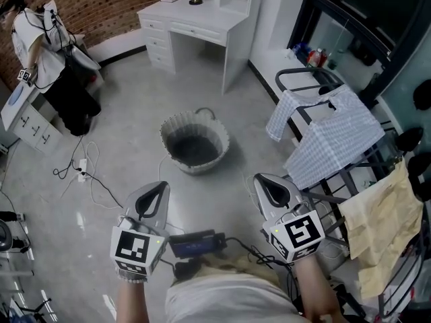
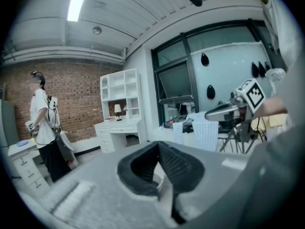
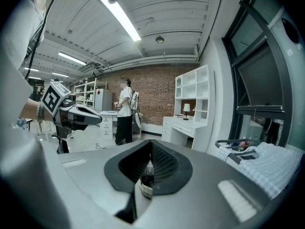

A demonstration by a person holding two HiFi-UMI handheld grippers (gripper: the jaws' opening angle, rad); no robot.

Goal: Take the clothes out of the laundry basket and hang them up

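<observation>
The grey laundry basket (image 1: 194, 144) stands on the floor ahead of me, and its inside looks dark and bare. A blue-checked shirt (image 1: 331, 137) hangs over the drying rack (image 1: 303, 78) at the right, and a yellowish garment (image 1: 380, 226) hangs nearer to me. My left gripper (image 1: 155, 188) and right gripper (image 1: 265, 180) are held side by side short of the basket, both shut with nothing in them. In the left gripper view the jaws (image 2: 159, 175) are closed, with the shirt (image 2: 205, 133) beyond. The right gripper view shows closed jaws (image 3: 147, 168) too.
A white desk with drawers (image 1: 195, 24) stands at the back. A person (image 1: 42, 49) stands at the far left beside a white cabinet (image 1: 25, 116). A power strip with cables (image 1: 82, 169) lies on the floor left of the basket. Dark windows (image 1: 377, 19) run behind the rack.
</observation>
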